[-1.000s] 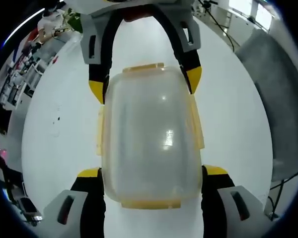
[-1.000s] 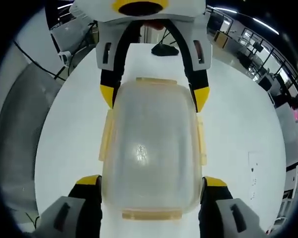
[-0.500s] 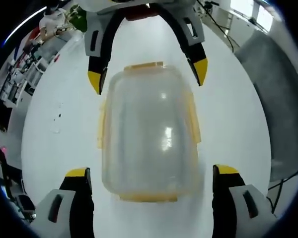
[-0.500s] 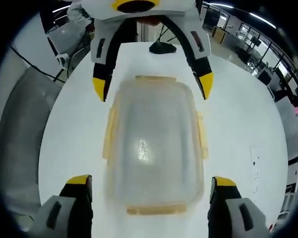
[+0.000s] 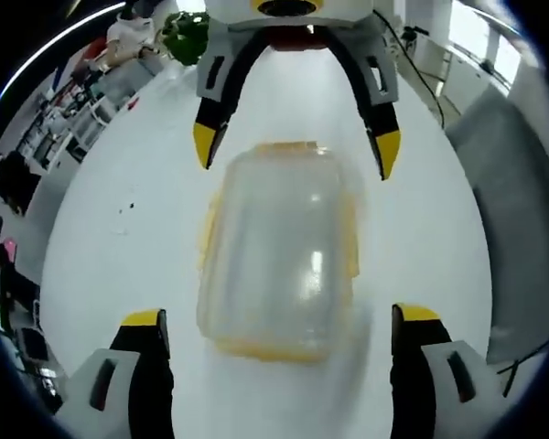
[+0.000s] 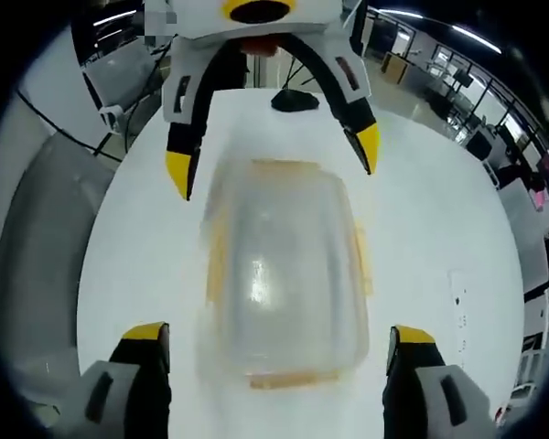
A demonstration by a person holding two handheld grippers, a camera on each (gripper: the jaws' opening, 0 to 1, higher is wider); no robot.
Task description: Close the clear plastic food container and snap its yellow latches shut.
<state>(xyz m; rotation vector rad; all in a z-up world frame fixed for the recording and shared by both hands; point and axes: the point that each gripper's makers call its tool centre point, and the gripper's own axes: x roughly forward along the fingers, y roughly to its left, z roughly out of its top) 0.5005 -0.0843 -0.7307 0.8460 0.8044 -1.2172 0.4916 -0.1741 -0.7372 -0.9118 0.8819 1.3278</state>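
Observation:
A clear plastic food container (image 5: 279, 251) with its lid on lies flat on the white table (image 5: 119, 274), yellow latches (image 5: 348, 238) along its edges; motion blur hides whether they are snapped down. In the left gripper view my left gripper (image 5: 279, 320) stands open, its jaws wide on either side of the near end and touching nothing. Opposite, over the far end, my right gripper (image 5: 296, 151) is open too. The right gripper view shows the same container (image 6: 284, 274) from the other end, with my right gripper (image 6: 275, 334) open near and the left gripper (image 6: 273, 163) open beyond it.
A grey fabric-covered seat (image 5: 522, 229) stands beside the table's edge. A small black object (image 6: 293, 99) lies at one end of the table. A green plant (image 5: 178, 27) and office desks (image 5: 73, 101) are beyond it. Faint marks (image 5: 123, 208) dot the tabletop.
Both grippers, which pressed against the container's ends a second ago, have opened wide and pulled back from it. The container stays on the table and looks smaller now.

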